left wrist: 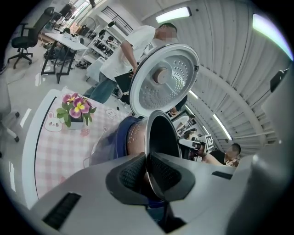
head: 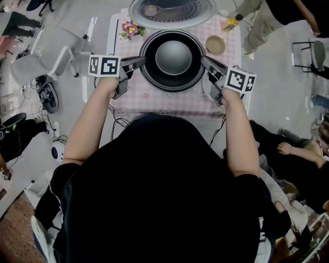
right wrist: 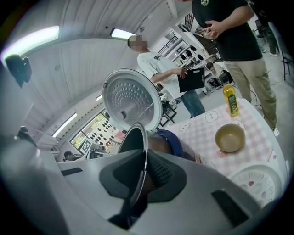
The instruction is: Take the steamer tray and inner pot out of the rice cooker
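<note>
We count 1 round dark metal inner pot [head: 174,57], upper centre, mouth up, axis upright, seemingly part-lifted from 1 blue rice cooker [left wrist: 121,137] | 2 tongs: left gripper [head: 141,61], right gripper [head: 205,61], each clamped on its rim.

rice cooker lid [head: 172,15] cropped, bottle [right wrist: 231,100] label illegible

The room is bright, and the light is even all over. Long lamps [left wrist: 172,14] glow white overhead in both gripper views and wash out a little. The head view is sharp, with only soft shadows on the floor [head: 277,67]. The pot [head: 173,57] has a pale shine in its middle. Both gripper views are bent round like a fish bowl, with black corners, and far things look small and fuzzy.
</note>
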A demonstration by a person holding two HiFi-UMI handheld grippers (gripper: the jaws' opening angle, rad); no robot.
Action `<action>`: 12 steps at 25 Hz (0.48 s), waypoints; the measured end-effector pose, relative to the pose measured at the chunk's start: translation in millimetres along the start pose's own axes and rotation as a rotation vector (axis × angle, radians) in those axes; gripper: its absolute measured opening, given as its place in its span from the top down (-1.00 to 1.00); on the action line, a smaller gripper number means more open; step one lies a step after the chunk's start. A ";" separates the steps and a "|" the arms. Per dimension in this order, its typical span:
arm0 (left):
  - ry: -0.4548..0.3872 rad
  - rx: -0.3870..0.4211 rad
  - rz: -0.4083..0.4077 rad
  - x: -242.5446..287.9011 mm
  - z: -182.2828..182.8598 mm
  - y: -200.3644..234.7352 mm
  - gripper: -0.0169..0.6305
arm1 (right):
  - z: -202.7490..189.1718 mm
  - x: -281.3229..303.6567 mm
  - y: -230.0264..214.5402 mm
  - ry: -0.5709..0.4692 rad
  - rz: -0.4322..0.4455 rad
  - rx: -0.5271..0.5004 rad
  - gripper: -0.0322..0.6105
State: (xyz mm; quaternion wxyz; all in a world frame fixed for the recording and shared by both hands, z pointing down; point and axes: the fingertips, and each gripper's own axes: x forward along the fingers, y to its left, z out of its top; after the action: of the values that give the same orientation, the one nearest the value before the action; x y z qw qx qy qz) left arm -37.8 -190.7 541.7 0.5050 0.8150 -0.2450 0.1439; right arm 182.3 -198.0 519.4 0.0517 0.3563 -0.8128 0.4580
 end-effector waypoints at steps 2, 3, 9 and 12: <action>-0.008 -0.002 -0.002 -2.5 1.8 -2.4 0.79 | 2.5 -1.6 3.8 -0.004 0.002 -0.001 0.78; -0.011 -0.001 -0.003 -3.6 2.4 -4.0 0.79 | 3.4 -2.6 5.2 -0.007 0.004 -0.001 0.78; -0.027 0.022 -0.005 -9.7 8.7 -17.8 0.79 | 10.7 -11.9 15.4 -0.019 0.011 -0.020 0.78; -0.043 0.033 -0.006 -15.5 14.3 -24.2 0.79 | 17.2 -15.7 25.5 -0.023 0.018 -0.037 0.78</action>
State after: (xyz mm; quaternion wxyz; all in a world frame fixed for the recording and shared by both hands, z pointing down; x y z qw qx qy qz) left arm -37.8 -190.6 509.6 0.4867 0.8267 -0.2510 0.1291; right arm 182.1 -194.8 485.0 0.0448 0.3533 -0.8249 0.4389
